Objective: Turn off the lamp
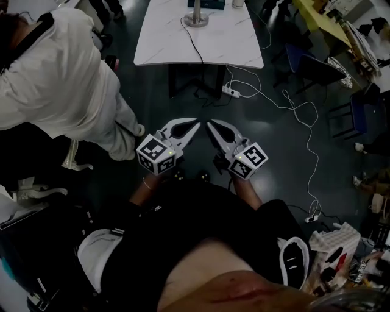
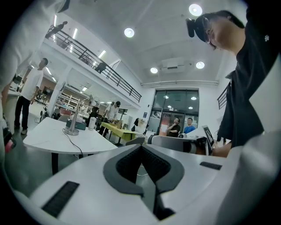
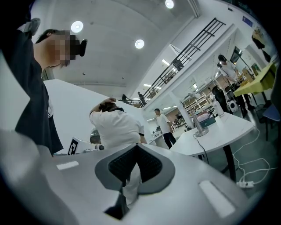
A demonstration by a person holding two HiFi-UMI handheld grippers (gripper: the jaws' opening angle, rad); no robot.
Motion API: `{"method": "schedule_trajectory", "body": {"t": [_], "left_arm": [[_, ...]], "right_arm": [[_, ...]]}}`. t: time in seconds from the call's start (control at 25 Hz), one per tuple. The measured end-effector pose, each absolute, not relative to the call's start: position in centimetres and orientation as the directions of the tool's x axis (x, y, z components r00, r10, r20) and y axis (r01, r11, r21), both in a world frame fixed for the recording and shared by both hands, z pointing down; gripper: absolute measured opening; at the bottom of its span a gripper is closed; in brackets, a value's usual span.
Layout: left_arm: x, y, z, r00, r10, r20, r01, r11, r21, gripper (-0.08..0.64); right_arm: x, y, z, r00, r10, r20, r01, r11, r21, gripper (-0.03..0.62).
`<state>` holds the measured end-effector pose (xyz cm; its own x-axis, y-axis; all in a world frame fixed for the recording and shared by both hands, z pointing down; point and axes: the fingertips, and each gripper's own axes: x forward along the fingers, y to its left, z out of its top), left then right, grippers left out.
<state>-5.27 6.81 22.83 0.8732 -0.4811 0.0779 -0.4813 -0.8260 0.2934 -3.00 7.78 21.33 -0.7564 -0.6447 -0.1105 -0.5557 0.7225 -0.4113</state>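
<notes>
Standing well back from the white stone-look surface, you seem to have hardly begun. The silver metal lamp with a round base sits on it, well apart from you. Your left tool and right tool are both clenched on nothing. Walking over and switching off are left. The dark blue box behind the lamp is too far to see inside.

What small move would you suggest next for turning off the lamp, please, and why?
Probably step toward the white table: the lamp stands on it, while the left gripper and right gripper, both shut and empty, are well short of it.
</notes>
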Motion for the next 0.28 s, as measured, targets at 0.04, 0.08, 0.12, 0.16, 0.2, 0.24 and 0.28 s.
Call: {"method": "schedule_trajectory", "body": {"t": [0.04,0.08,0.12,0.16,0.2,0.24,0.28], "left_arm": [[-5.6,6.9,22.8,0.873,-0.481,0.078,-0.482,-0.825,0.294,0.006],[-5.9,6.9,22.7,0.873,-0.482,0.078,-0.482,-0.824,0.297,0.006],[-6.2,7.0,22.7,0.872,-0.483,0.076,-0.482,-0.823,0.3,0.006],[-6.6,7.0,22.8,0.871,-0.485,0.075,-0.483,-0.822,0.302,0.006],[-6.9,7.1,22.8,0.87,-0.487,0.075,-0.485,-0.82,0.305,0.006],[-7.3,7.1,22.9,0.869,-0.488,0.075,-0.486,-0.818,0.307,0.006],[-7.6,7.1,23.0,0.869,-0.49,0.075,-0.487,-0.817,0.309,0.006]], "right_arm": [[-3.4,7.8,21.3,-0.759,-0.643,-0.108,-0.555,0.724,-0.41,0.0],[-3.7,7.8,21.2,-0.76,-0.641,-0.106,-0.554,0.725,-0.41,0.0],[-4.0,7.8,21.2,-0.762,-0.64,-0.104,-0.554,0.726,-0.408,0.0],[-4.4,7.8,21.1,-0.763,-0.638,-0.101,-0.554,0.726,-0.407,0.0],[-4.7,7.8,21.2,-0.764,-0.637,-0.099,-0.553,0.727,-0.407,0.0],[-5.0,7.8,21.2,-0.766,-0.636,-0.097,-0.553,0.728,-0.406,0.0],[-5.3,7.8,21.3,-0.767,-0.635,-0.095,-0.552,0.728,-0.406,0.0]]}}
